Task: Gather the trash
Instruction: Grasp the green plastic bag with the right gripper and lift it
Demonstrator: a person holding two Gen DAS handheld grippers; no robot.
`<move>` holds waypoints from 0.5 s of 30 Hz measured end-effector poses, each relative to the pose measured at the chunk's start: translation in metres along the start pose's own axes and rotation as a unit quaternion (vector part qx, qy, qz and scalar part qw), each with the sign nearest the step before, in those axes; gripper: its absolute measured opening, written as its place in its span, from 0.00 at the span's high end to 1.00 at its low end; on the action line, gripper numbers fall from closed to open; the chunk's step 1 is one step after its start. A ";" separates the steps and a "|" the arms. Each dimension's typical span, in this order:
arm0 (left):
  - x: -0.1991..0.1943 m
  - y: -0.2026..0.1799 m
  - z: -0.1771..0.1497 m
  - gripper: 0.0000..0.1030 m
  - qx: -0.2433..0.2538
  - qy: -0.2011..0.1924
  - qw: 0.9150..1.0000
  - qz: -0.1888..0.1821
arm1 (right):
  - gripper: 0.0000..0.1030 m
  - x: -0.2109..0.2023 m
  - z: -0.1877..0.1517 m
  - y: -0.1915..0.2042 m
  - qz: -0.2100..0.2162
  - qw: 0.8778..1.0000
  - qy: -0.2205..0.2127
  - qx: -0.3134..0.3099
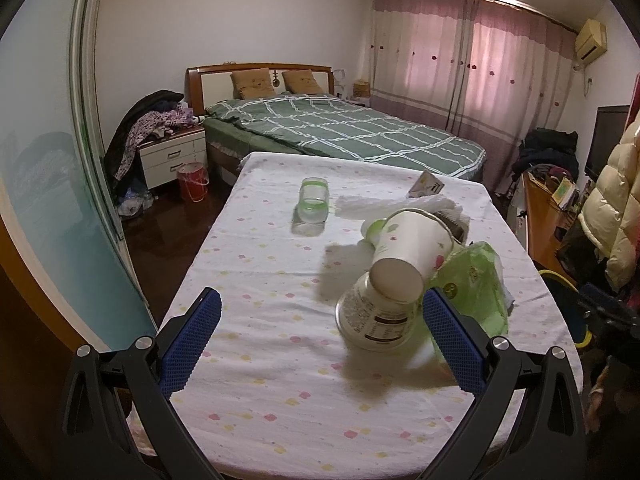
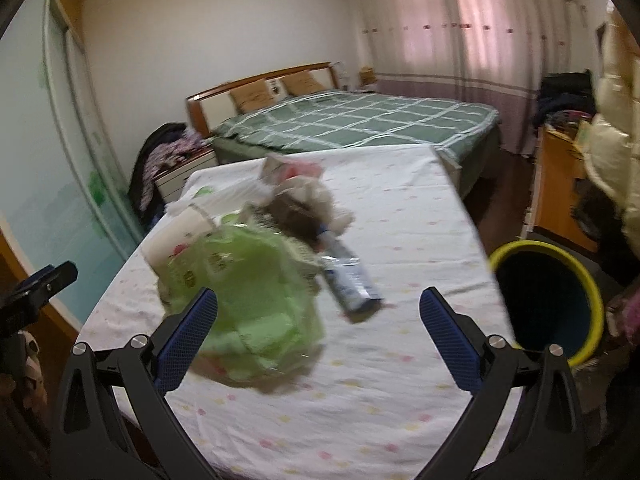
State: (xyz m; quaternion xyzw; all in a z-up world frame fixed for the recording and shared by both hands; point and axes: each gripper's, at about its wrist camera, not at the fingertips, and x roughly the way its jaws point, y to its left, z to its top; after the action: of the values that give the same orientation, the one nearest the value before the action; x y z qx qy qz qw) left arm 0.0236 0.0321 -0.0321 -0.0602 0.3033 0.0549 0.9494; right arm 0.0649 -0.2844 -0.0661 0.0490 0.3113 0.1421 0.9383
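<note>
I judge collection barely begun: my left gripper (image 1: 320, 336) and right gripper (image 2: 318, 328) gape wide, empty; cups (image 1: 404, 252), green bag (image 2: 248, 308) and tube (image 2: 352, 280) lie beside the bin (image 2: 592, 292), on the table (image 2: 400, 400).

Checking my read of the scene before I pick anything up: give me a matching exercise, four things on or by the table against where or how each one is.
Things:
1. paper cup
2. clear glass
3. green bag
4. bin

Descriptions:
A. standing alone toward the far left of the table
B. on the floor off the table's right edge
C. lying tipped on its side on a labelled tub
D. crumpled by the right gripper's left finger

Pairs: 1-C, 2-A, 3-D, 4-B
</note>
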 end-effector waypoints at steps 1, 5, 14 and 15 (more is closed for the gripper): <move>0.001 0.001 0.000 0.04 0.000 0.000 1.000 0.000 | 0.06 0.005 0.000 0.003 0.004 1.000 0.002 -0.004; 0.008 0.002 -0.002 0.04 0.004 0.005 1.000 -0.002 | 0.06 0.037 0.000 0.013 0.010 0.999 0.032 -0.019; 0.024 0.004 -0.004 0.04 0.002 0.018 1.000 -0.011 | 0.06 0.085 -0.016 0.009 0.013 0.994 0.106 -0.021; 0.025 0.004 -0.004 0.04 0.002 0.020 1.000 -0.012 | 0.06 0.088 -0.017 0.010 0.016 0.994 0.110 -0.022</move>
State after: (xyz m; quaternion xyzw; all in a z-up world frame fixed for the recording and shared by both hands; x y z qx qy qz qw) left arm 0.0409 0.0372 -0.0505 -0.0630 0.3213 0.0419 0.9439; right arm 0.1193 -0.2489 -0.1281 0.0175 0.4083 0.1686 0.8969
